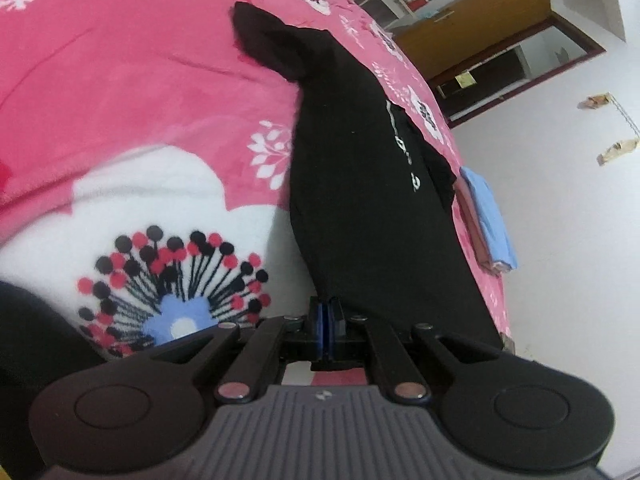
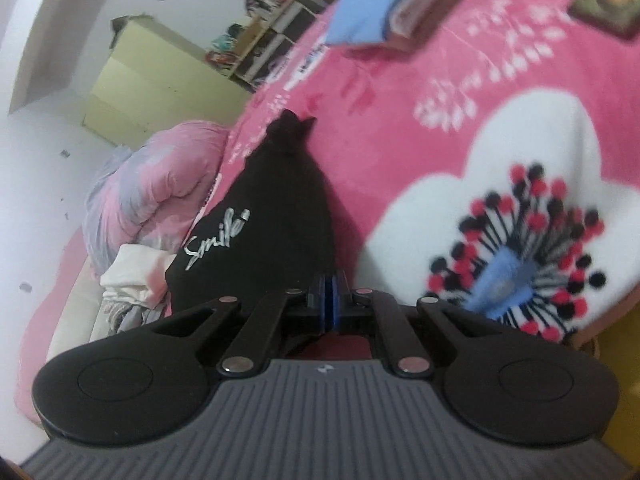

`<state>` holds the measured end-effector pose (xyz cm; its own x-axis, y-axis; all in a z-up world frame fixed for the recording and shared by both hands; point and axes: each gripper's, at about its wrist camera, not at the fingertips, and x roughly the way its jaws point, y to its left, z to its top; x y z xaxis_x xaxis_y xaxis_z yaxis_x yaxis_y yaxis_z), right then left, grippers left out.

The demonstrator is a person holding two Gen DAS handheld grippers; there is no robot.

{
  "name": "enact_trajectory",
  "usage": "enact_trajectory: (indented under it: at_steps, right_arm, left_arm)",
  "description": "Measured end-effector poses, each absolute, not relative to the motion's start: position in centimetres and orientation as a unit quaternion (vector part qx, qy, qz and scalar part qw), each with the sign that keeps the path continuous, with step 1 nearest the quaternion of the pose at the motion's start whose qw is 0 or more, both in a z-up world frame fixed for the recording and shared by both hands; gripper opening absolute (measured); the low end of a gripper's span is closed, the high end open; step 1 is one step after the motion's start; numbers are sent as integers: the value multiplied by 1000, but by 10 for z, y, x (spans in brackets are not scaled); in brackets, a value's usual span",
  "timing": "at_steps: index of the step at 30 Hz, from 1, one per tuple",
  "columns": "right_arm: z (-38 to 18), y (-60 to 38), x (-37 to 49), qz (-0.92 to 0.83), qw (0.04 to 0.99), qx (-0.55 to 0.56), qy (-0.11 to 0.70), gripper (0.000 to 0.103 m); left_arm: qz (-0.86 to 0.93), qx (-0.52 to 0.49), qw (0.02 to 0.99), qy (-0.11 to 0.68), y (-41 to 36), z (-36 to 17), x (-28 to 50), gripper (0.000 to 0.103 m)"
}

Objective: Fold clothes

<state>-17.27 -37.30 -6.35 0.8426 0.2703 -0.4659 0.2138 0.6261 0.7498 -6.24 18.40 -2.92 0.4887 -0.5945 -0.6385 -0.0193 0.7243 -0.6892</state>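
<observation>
Left tool (image 1: 329,312) clenched on edge of black garment (image 1: 360,184); cloth stretched away from its tips, over pink flowered blanket (image 1: 140,92) on bed. Right tool (image 2: 330,289) likewise clamped on same garment's hem, cloth running forward to bunched far end. White lettering (image 2: 216,238) showed on cloth. Folded blue cloth (image 1: 490,216) lay beside garment

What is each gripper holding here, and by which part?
Both the left gripper and the right gripper are shut on the black garment, each pinching its near edge.
</observation>
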Motion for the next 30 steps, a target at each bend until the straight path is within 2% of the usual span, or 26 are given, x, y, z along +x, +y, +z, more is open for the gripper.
enact_trajectory:
  at_steps: [10, 16, 18, 19, 21, 24, 28, 30]
  right_arm:
    - [-92, -373, -174, -7, 843, 433, 319, 2]
    - [-98, -371, -175, -11, 845, 424, 326, 2]
    - [-94, -368, -175, -13, 851, 408, 329, 3]
    - [-93, -366, -175, -14, 854, 401, 331, 4]
    - [-88, -365, -176, -21, 859, 386, 336, 5]
    - [-76, -368, -184, -52, 867, 364, 337, 13]
    - [-47, -359, -197, -80, 897, 308, 307, 13]
    - [-33, -336, -193, -38, 915, 277, 290, 13]
  left_arm:
    - [-163, -316, 790, 500, 188, -56, -79, 3]
    - [-152, -270, 797, 519, 183, -66, -83, 4]
    - [-149, -258, 801, 518, 182, -70, -86, 10]
    - [-148, -256, 804, 516, 182, -70, -88, 17]
    - [-146, -253, 810, 509, 184, -68, -92, 21]
    - [-151, -238, 827, 486, 179, -56, -93, 35]
    - [-158, -216, 850, 453, 169, -40, -94, 38]
    - [-161, -205, 861, 436, 164, -32, -94, 39]
